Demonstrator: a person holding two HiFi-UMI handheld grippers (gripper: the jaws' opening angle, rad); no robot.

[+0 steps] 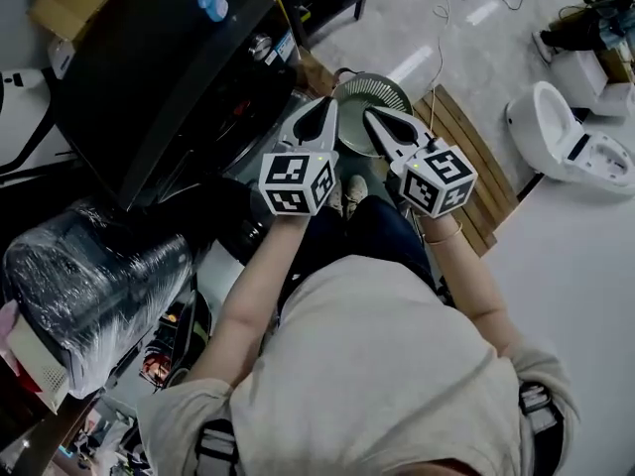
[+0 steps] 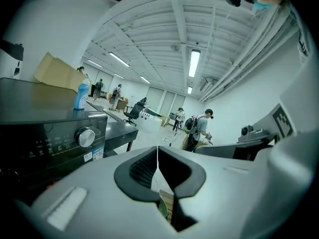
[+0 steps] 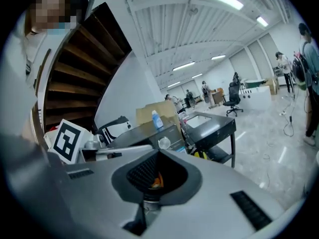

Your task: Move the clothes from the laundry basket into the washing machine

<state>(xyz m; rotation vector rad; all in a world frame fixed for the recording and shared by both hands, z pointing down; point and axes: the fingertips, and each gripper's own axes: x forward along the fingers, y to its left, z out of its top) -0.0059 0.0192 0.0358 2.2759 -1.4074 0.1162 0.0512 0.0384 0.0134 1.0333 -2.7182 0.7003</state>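
Head camera steeply down; both gripper cameras toward washing machine (image 2: 50,138)

Strip lights (image 2: 194,62) glowing on the ribbed white ceiling (image 2: 149,39) above me, pale floor (image 3: 279,133) stretching ahead, a black table (image 3: 209,125), a chair (image 3: 233,99) beyond, dark stairs (image 3: 79,73) climbing nearby.

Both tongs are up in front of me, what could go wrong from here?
The left tongs and right tongs are both shut on nothing, so no clothing would reach the washing machine. Their tips sit close and could collide. A swing toward the machine might knock the blue bottle off its top.
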